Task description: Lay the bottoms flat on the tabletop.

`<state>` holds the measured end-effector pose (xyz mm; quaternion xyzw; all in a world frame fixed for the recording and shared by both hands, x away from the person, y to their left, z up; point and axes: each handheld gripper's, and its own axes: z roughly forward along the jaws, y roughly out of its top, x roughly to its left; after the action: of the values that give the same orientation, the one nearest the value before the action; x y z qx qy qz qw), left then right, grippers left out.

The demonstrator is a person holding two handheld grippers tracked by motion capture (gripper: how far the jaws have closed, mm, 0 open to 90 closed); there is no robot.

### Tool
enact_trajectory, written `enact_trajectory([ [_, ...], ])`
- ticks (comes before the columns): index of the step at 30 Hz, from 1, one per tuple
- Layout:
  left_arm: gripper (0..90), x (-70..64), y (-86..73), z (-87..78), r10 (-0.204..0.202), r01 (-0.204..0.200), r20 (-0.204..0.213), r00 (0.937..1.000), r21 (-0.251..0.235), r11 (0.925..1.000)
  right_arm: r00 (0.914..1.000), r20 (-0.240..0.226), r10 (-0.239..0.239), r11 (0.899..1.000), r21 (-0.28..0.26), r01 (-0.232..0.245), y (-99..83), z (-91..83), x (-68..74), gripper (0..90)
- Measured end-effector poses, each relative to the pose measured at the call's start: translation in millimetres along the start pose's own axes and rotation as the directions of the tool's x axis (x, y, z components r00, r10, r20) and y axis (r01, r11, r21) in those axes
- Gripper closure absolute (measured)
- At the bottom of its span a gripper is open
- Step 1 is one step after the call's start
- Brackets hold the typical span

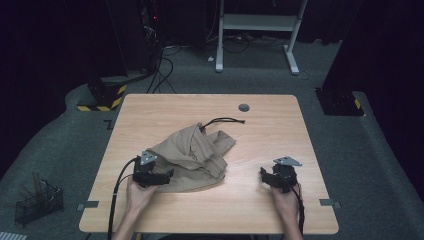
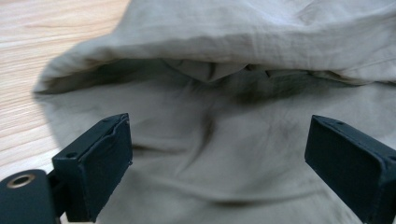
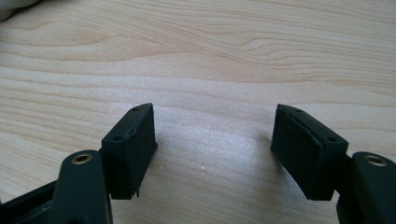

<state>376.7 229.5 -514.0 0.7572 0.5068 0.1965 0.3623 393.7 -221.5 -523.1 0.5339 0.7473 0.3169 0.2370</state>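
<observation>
One wooden table [image 1: 270,200] on grey carpet, dark room, white desk frame [image 1: 257,22] far. Left gripper view shows fabric folds close up. Crumpled tan garment [image 1: 197,155] lies mid-table; left gripper [image 1: 167,176], jaws spread, at its near-left edge. Right gripper [image 1: 266,176], jaws apart and empty, well right.

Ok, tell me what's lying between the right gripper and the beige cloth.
Nothing: in the high view, bare wooden table runs from the right gripper to the beige cloth. The right gripper view shows plain wood between its open jaws.
</observation>
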Motion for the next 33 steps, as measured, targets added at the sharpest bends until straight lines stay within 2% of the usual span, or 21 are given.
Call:
enact_trajectory([
  [4,8.1,-1.8,1.7,7.7,0.001,-0.001,0.000,1.0000,0.012,0.9999,1.0000,-0.001,-0.002,1.000,0.000,0.002,0.0,0.0,0.0,30.5],
  [6,8.5,-3.5,1.3,15.5,0.012,-0.012,-0.002,0.9999,0.036,0.9993,1.0000,-0.001,-0.002,1.000,0.000,0.002,0.0,0.0,0.1,30.5],
  [7,9.0,-4.9,0.1,18.7,0.026,-0.025,-0.003,0.9997,0.046,0.9986,1.0000,-0.001,-0.002,1.000,0.000,0.002,0.0,0.0,0.1,30.5],
  [8,8.0,-7.8,-0.6,20.3,0.056,-0.055,-0.024,0.9981,0.047,0.9974,1.0000,-0.001,-0.002,1.000,0.000,0.002,0.0,0.0,0.1,30.5],
  [10,7.8,-10.0,-0.6,21.0,0.070,-0.069,-0.033,0.9970,0.048,0.9965,1.0000,-0.001,-0.002,1.000,0.000,0.002,0.0,0.0,0.1,30.5],
  [20,8.2,-16.2,-0.5,23.5,0.112,-0.113,0.016,0.9936,0.034,0.9930,1.0000,-0.001,-0.002,1.000,-0.001,0.002,0.0,0.0,0.1,30.5],
  [28,14.0,-26.9,0.6,25.0,0.141,-0.142,0.046,0.9889,0.021,0.9896,1.0000,-0.006,-0.005,1.000,-0.001,0.005,-0.1,0.1,1.0,31.5],
  [30,14.4,-28.0,0.8,25.4,0.146,-0.147,0.049,0.9881,0.018,0.9890,0.9996,-0.024,-0.017,1.000,-0.009,0.017,-0.3,-1.0,3.6,41.1],
  [31,14.6,-28.0,0.8,25.4,0.146,-0.147,0.049,0.9881,0.018,0.9890,0.9996,-0.024,-0.017,1.000,-0.009,0.017,-0.3,-1.0,3.6,41.1],
  [32,14.8,-29.2,0.9,25.3,0.146,-0.147,0.051,0.9879,0.020,0.9889,0.9950,-0.094,-0.032,0.999,-0.032,0.029,1.3,-3.0,10.5,44.0],
  [33,15.0,-30.1,1.0,25.6,0.148,-0.149,0.051,0.9877,0.017,0.9888,0.9918,-0.125,-0.026,0.999,-0.048,0.020,2.5,-3.8,13.6,44.1],
])
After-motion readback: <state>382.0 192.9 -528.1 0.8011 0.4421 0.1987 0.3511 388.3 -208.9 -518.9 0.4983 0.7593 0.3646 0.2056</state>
